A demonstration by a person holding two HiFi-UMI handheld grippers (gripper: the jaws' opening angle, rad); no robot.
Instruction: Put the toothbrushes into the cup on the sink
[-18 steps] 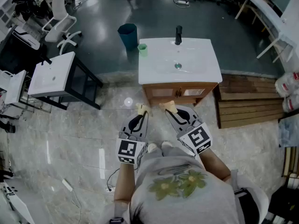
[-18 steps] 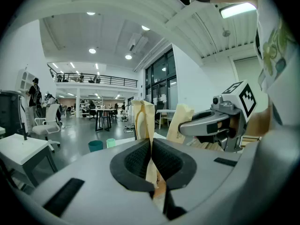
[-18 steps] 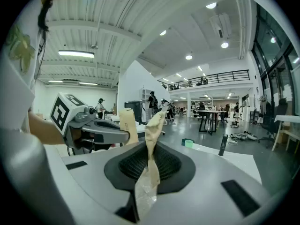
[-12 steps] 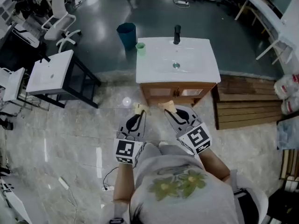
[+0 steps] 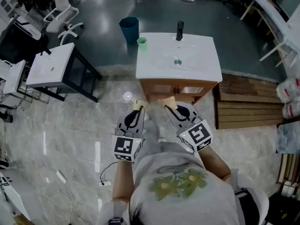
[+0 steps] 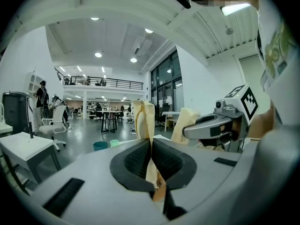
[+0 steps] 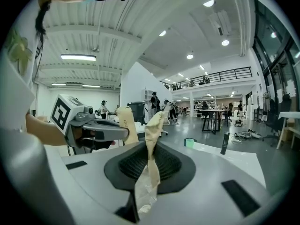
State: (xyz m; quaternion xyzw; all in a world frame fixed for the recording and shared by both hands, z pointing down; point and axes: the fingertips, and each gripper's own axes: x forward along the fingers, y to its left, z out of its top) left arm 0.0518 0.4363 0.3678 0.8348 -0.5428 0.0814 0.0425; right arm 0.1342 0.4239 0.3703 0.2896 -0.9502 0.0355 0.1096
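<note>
1. The left gripper (image 6: pixel 151 156) has its jaws pressed together on a slim piece in a cream wrapper. Going by the task, I take this for the left toothbrush (image 6: pixel 143 118). It stands up out of the pads.
2. The right gripper (image 7: pixel 149 165) pinches a like piece, the right toothbrush (image 7: pixel 153 125). Its wrapper is crumpled below the pads.
3. Both grippers are on the near side of the sink (image 5: pixel 199 67), in front of its wooden cabinet (image 5: pixel 178 88) and above the marble floor. Neither is over the sink top yet.
4. The green cup (image 5: pixel 142 43) stands upright at the sink's far left corner, to the left of the black tap (image 5: pixel 179 30). It is too small in the pictures to tell whether anything is in it.
5. A blue bin (image 5: pixel 129 28) stands on the floor just beyond the sink's far left corner, near the cup.
6. My judgement of progress: both toothbrushes are gripped, 1 in each gripper, but 0 of the 2 is in the cup.
7. What is left is nearly the whole placing. The grippers must reach across the sink to its far left corner, set each toothbrush into the cup, and let go.
</note>
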